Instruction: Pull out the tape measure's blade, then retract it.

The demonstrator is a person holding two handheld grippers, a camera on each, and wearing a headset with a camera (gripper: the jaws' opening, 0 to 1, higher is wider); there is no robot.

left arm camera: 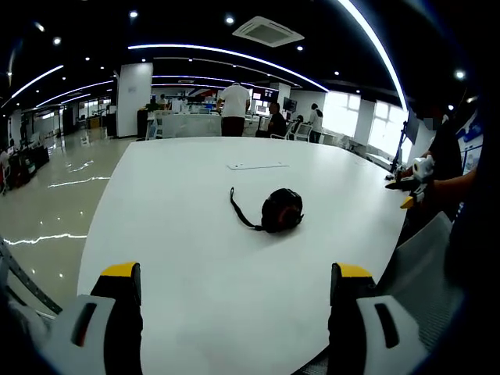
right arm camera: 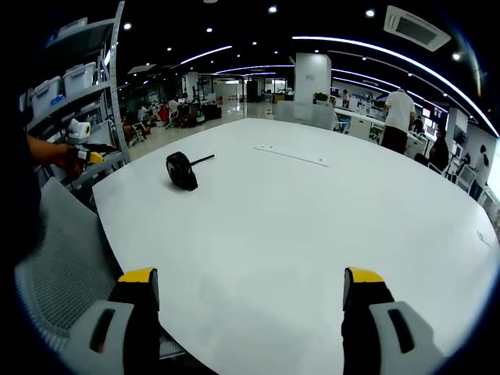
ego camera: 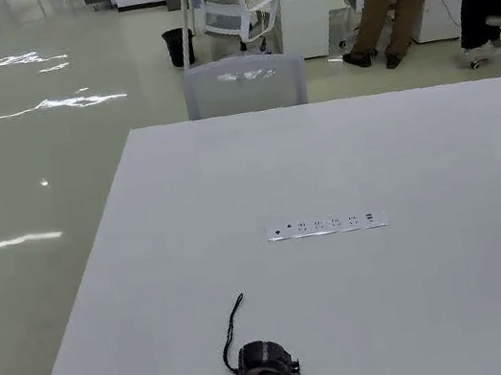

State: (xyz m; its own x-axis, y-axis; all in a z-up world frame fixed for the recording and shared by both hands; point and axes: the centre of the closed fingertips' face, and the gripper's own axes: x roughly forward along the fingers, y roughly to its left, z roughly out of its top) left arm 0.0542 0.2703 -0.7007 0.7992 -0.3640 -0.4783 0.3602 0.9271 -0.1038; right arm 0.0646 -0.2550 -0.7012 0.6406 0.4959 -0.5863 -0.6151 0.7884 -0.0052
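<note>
I see the tape measure [ego camera: 265, 362] lying on the white table [ego camera: 398, 142] near its front edge, its black strap [ego camera: 232, 331] trailing away toward the socket strip [ego camera: 326, 225] set in the tabletop. My left gripper [left arm camera: 236, 271] hangs by the table edge with its jaws spread wide and nothing between them, the tape measure straight ahead. My right gripper [right arm camera: 251, 275] is likewise spread and empty, with the tape measure well off to its left
</note>
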